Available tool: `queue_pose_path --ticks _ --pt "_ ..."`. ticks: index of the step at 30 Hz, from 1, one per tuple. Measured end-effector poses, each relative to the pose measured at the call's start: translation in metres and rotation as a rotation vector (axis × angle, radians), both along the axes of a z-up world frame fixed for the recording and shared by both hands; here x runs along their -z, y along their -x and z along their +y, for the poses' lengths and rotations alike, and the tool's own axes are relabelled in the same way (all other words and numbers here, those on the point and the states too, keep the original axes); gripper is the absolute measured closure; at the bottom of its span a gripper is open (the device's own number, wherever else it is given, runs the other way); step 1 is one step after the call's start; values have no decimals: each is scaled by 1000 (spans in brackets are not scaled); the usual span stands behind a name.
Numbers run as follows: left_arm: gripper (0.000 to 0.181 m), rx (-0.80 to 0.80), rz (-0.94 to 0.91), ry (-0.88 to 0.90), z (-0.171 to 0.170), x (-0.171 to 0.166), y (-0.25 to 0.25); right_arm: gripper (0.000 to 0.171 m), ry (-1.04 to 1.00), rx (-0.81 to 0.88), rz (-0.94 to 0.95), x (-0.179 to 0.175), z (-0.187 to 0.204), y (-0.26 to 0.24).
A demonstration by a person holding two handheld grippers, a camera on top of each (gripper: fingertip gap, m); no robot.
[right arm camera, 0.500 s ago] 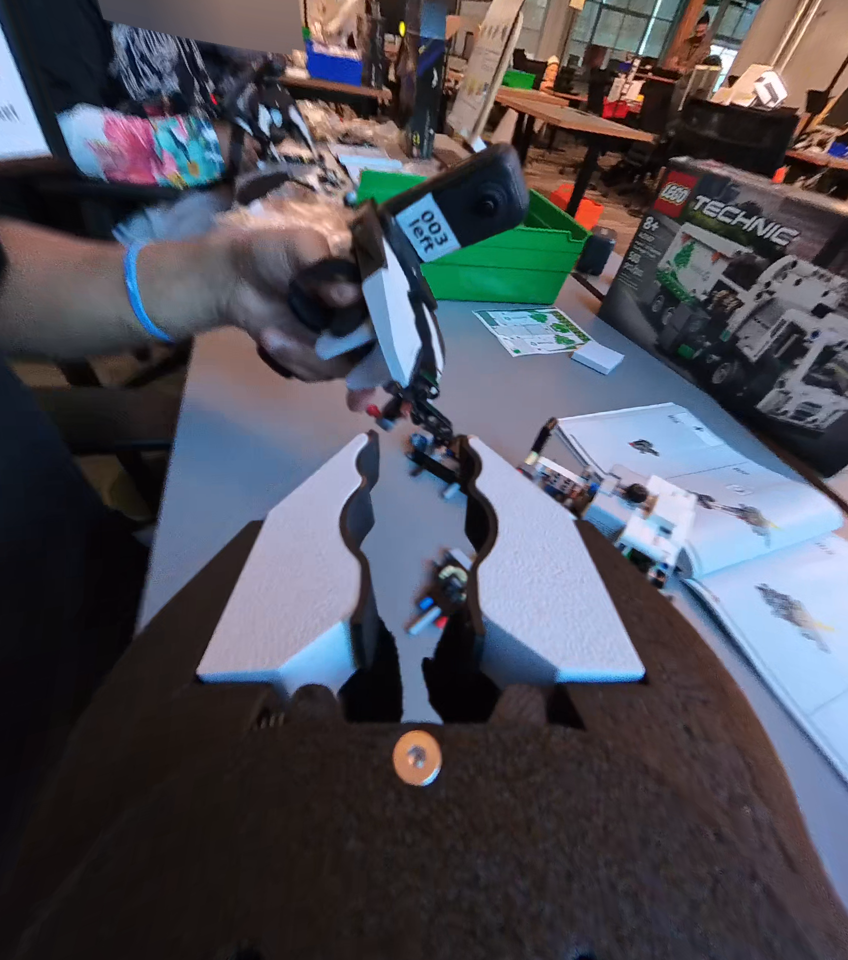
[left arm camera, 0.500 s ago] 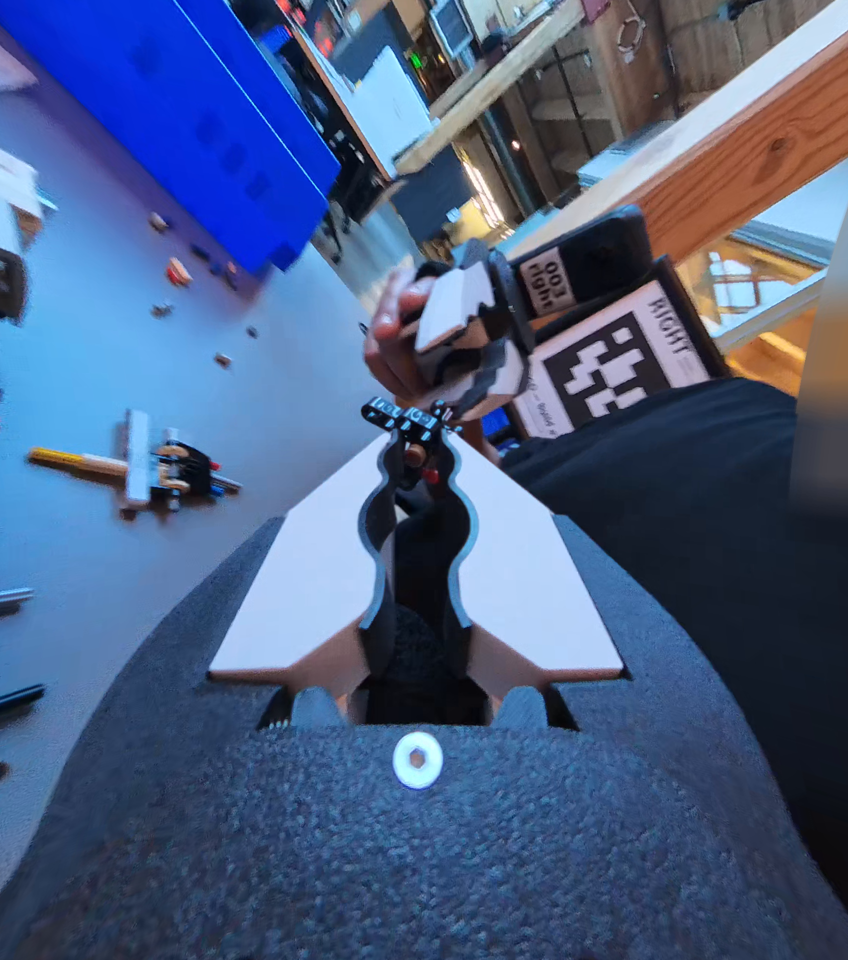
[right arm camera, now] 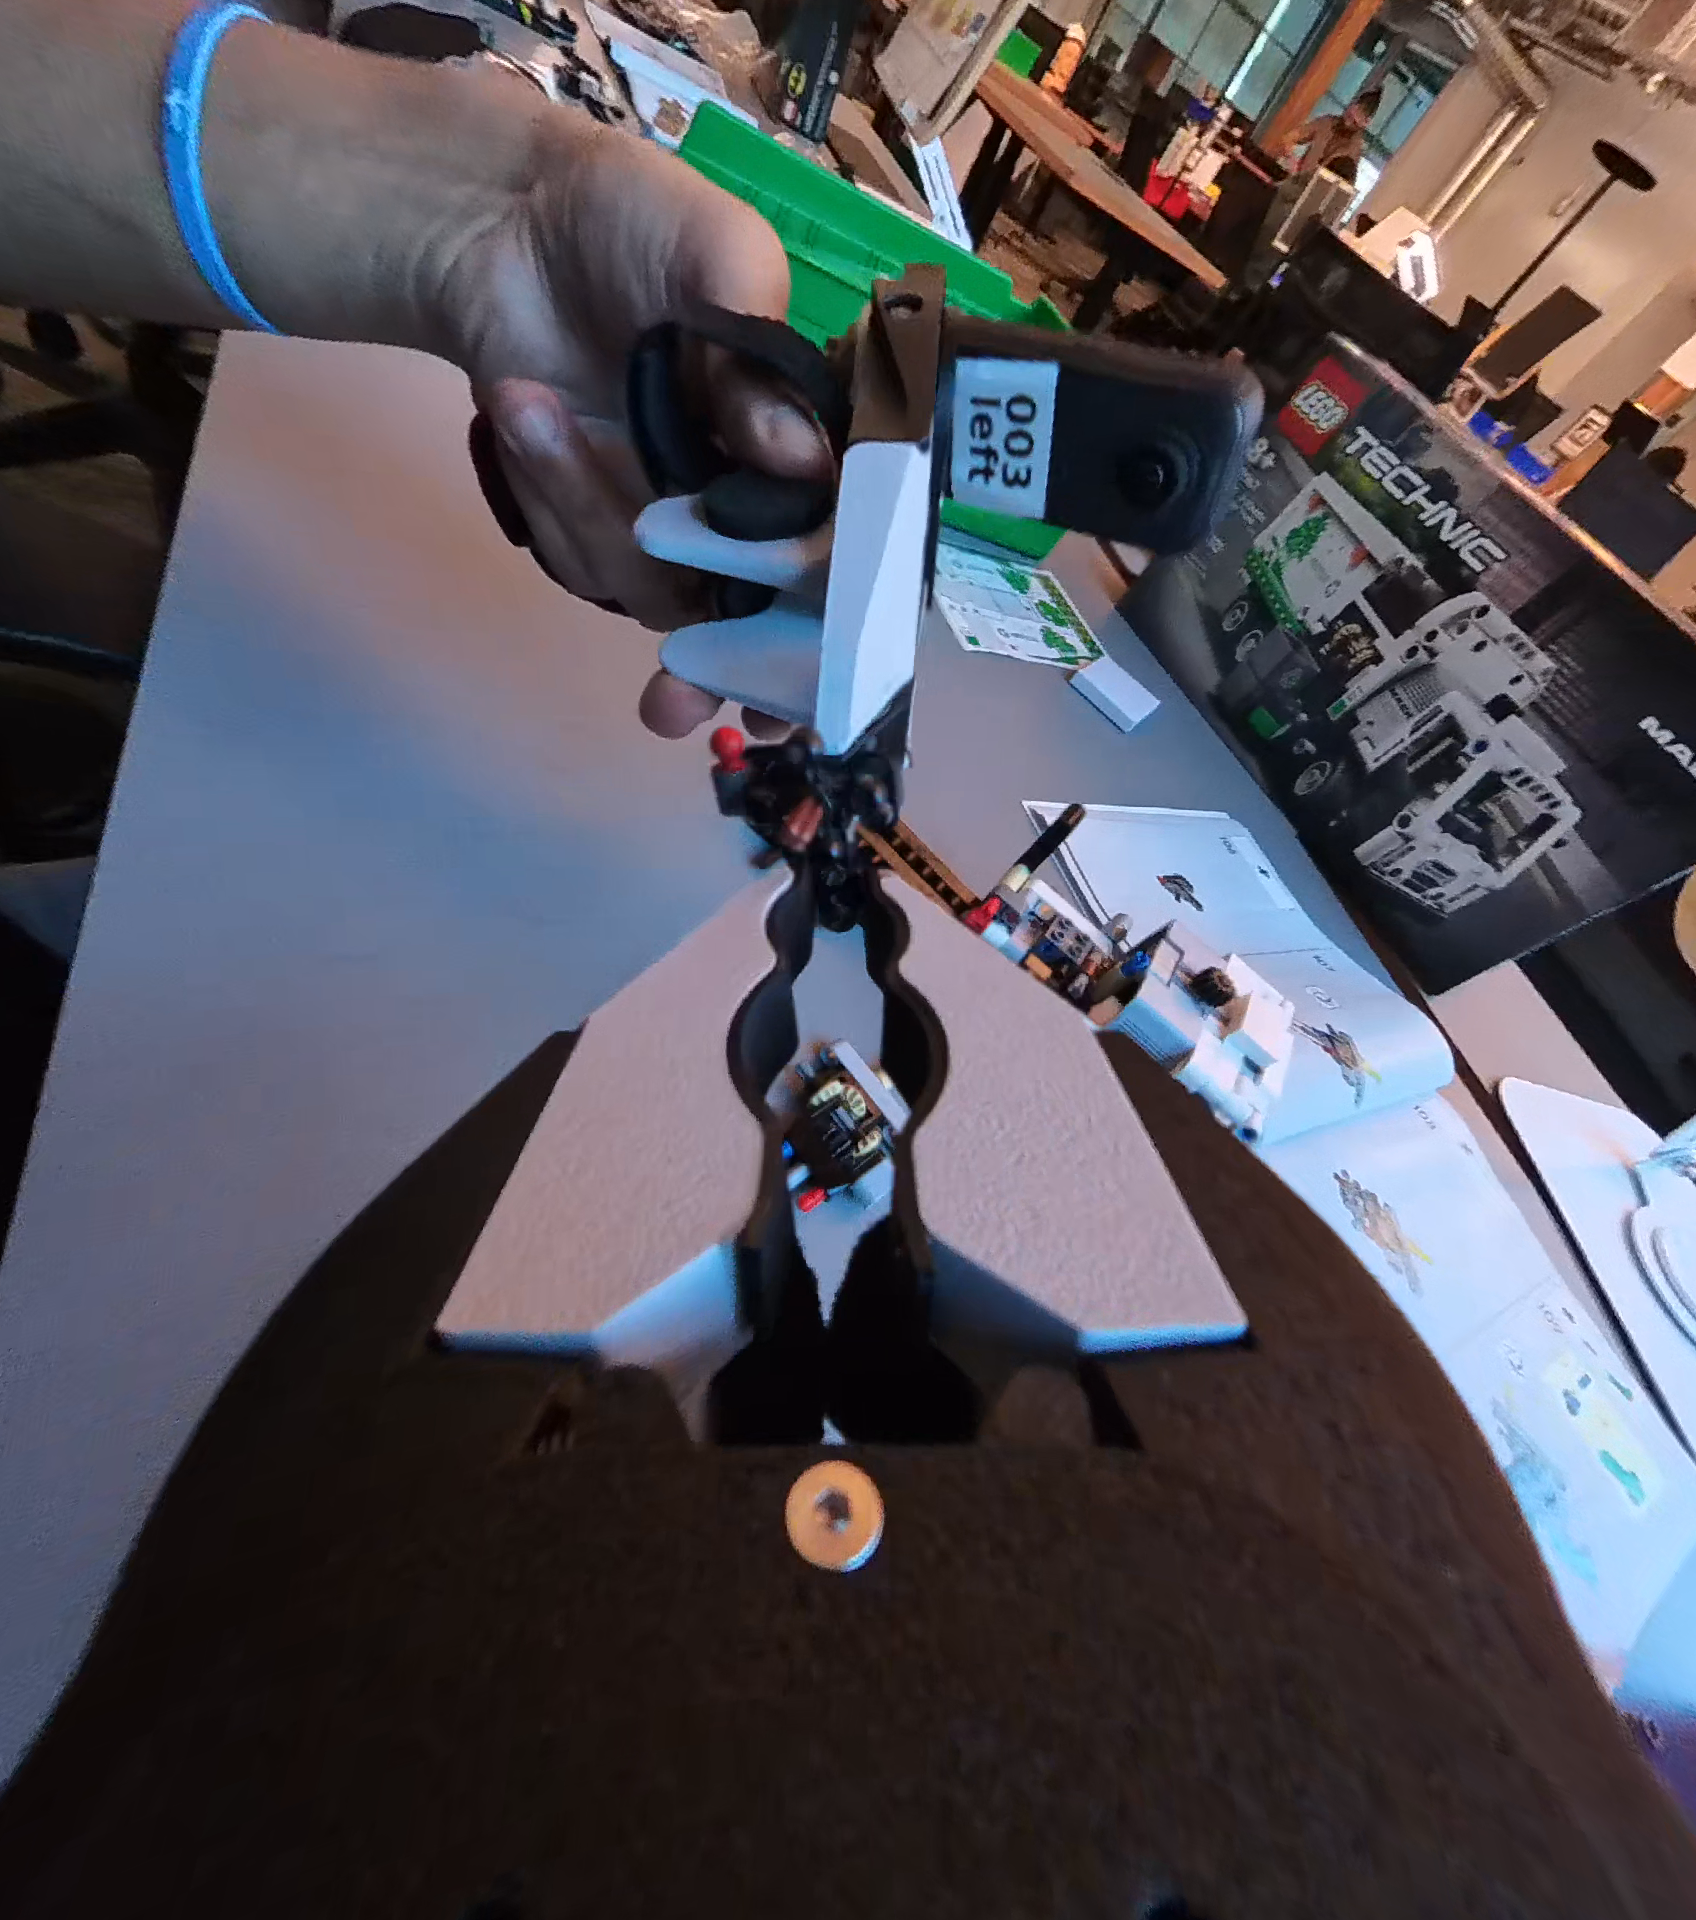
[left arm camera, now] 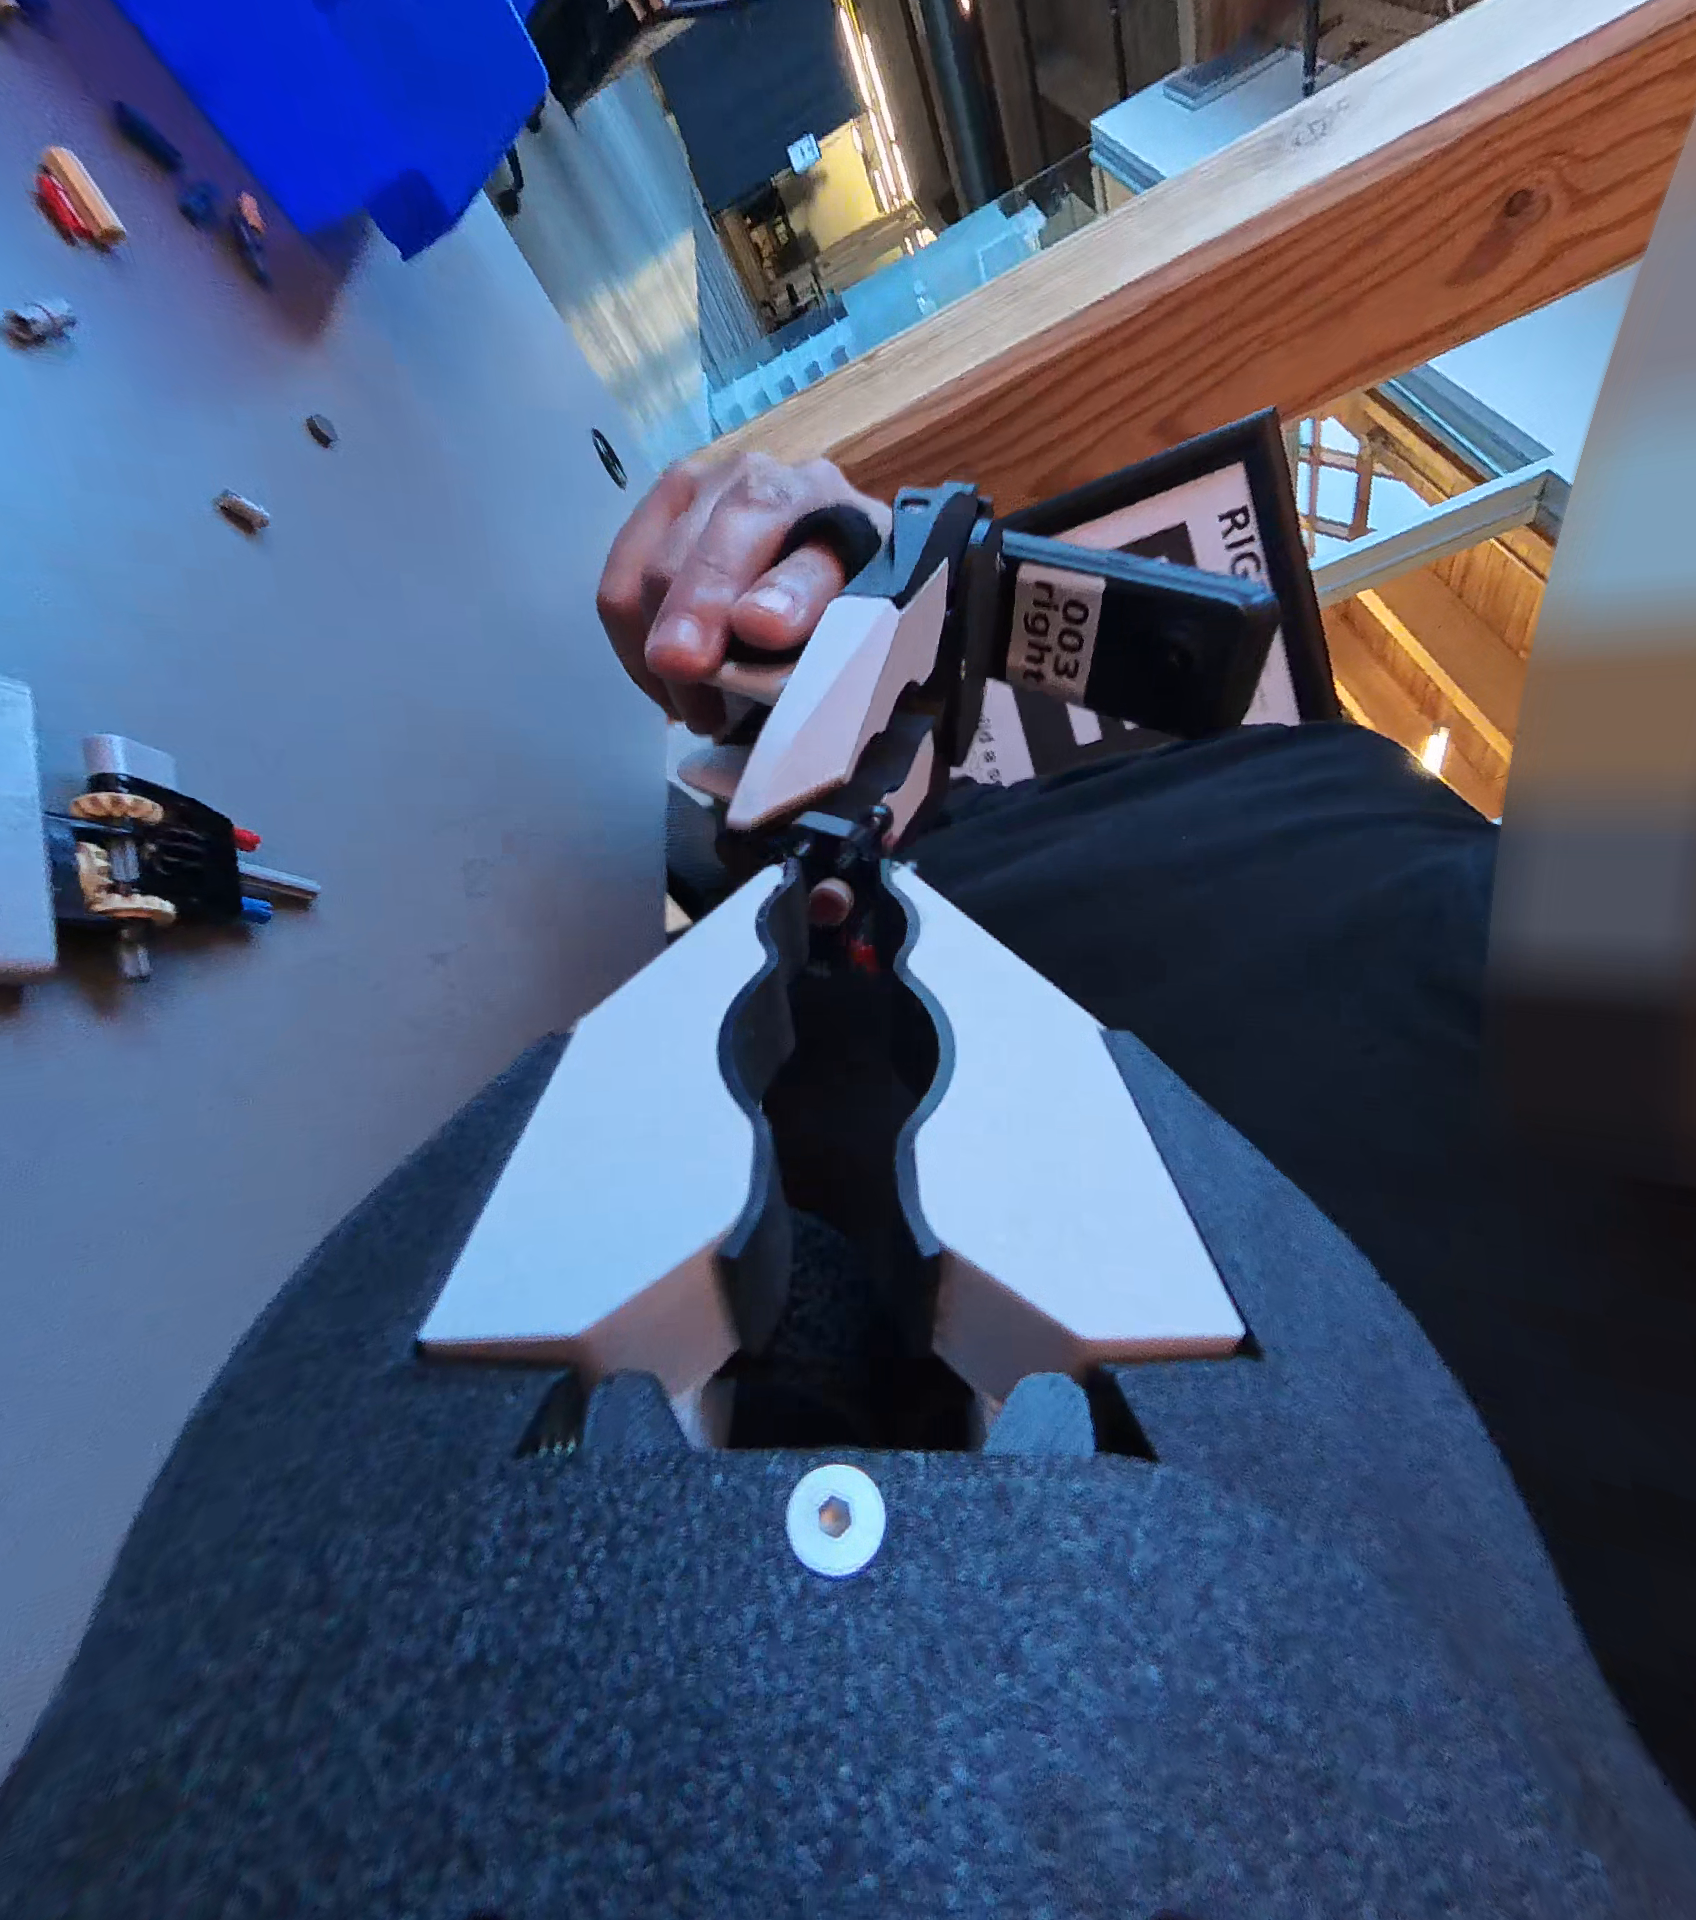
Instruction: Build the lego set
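Holding a small black lego sub-assembly (right arm camera: pixel 808 805) in mid-air above the grey table (right arm camera: pixel 356 727), near its front edge, both grippers pinching it from opposite sides. Left gripper (right arm camera: pixel 849 764) clenched on one end, right gripper (right arm camera: pixel 839 899) clenched on the other; tips nearly meeting around it. Long axis of the piece hard to read, mostly hidden by the fingertips; a red pin end (right arm camera: pixel 725 744) sticking out sideways toward the person's side, a tan bit (left arm camera: pixel 828 899) visible between the left fingertips.

Containers: blue bin (left arm camera: pixel 324 94) at the table's far side, contents not visible, loose small parts (left arm camera: pixel 80 208) scattered just outside it. Green bin (right arm camera: pixel 823 249) behind the left hand (right arm camera: pixel 553 343), interior hidden. Closed set box (right arm camera: pixel 1467 665) standing at the table edge.

Lying flat on the table: a second sub-assembly (left arm camera: pixel 111 847) with tan gears, grey beam (left arm camera: pixel 8 821) across it. Partly built white model (right arm camera: pixel 1166 987) resting on the open instruction booklet (right arm camera: pixel 1343 1039).
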State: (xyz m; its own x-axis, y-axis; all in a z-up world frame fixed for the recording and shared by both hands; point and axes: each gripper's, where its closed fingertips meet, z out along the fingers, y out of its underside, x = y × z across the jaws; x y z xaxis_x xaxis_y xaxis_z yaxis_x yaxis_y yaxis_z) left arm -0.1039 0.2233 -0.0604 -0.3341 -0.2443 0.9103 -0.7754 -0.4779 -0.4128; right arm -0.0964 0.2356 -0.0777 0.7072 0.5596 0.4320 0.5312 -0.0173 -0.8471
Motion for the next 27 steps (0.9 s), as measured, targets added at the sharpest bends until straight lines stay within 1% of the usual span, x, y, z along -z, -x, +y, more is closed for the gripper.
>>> queue_pose_path --ticks 3,6,9,11,12,14,16,18,20,21,23,25,27 --pt "169 -89 -38 -100 10 5 -10 165 20 100 46 6 9 -9" --pt "157 -208 -103 -234 26 6 -17 165 96 214 192 15 16 -18" --pt "157 -330 -213 -316 39 -4 -19 165 168 296 345 22 19 -23" --pt "153 -389 -273 -346 42 -11 -19 165 193 336 420 23 19 -24" --pt "149 -417 -289 -386 43 -10 -20 165 192 352 437 23 19 -25" --pt "142 -459 -296 -503 44 -1 -22 165 184 388 428 24 20 -27" --pt "142 -481 -299 -632 43 10 -23 165 167 428 405 23 20 -31" --pt "142 -482 -302 -726 37 19 -25 165 156 432 406 21 20 -28" --pt "143 -474 -305 -771 29 23 -27 165 137 453 385 21 20 -28" --pt "145 -477 -301 -786 27 25 -28 165 134 461 366 22 20 -28" --pt "156 -489 -304 -817 26 27 -30 165 124 474 333 23 21 -27" --pt "157 -501 -310 -843 26 27 -31 165 117 485 316 23 21 -28" --pt "162 -501 -308 -855 26 28 -30 165 115 493 306 23 21 -30"
